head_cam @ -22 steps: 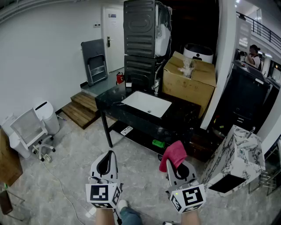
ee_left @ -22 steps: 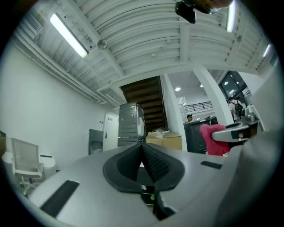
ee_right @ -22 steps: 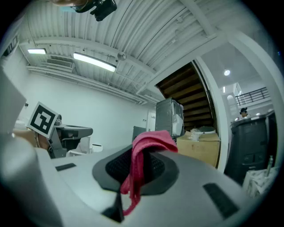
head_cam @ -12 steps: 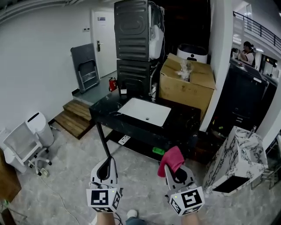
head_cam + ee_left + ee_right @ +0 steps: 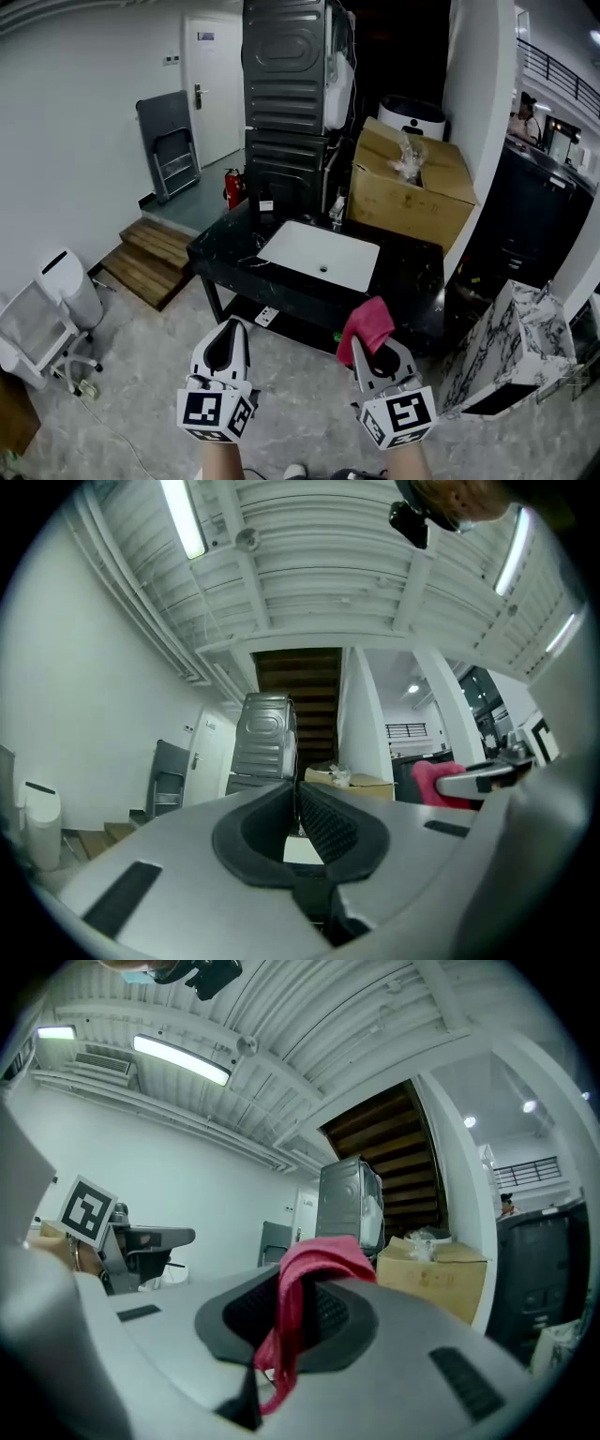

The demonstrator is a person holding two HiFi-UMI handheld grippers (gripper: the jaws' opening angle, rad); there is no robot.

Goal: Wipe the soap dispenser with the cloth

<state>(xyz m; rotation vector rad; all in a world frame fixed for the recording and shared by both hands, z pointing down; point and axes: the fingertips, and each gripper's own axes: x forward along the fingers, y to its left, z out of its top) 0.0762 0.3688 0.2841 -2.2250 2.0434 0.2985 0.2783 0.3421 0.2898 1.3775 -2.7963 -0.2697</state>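
Head view, looking down: right gripper point(image 5: 367, 349) clamped on the red cloth point(image 5: 367, 322), left gripper point(image 5: 233, 325) pressed shut on nothing. And the target of the wipe?

Soap dispenser point(image 5: 265, 201), probably: a small dark bottle at the far left corner of the black counter point(image 5: 412, 274), left of the white basin point(image 5: 321, 253). Too small to tell for sure. Well apart from both grippers, so no wiping yet.

Risks from here?

Pinched by one fold only, judging by the right gripper view; could slide out of the grip on a hard rub. Could also tip that light-looking bottle, standing unbraced near the counter's corner. Worth opening the left claw to steady it.

Anything seen in one view only?

Right gripper view: cloth draped over the jaws and hanging down between them. Left gripper view: pads meeting, nothing between. No clear bottle in either; only the head view gives counter, basin and the spacing to both grippers.
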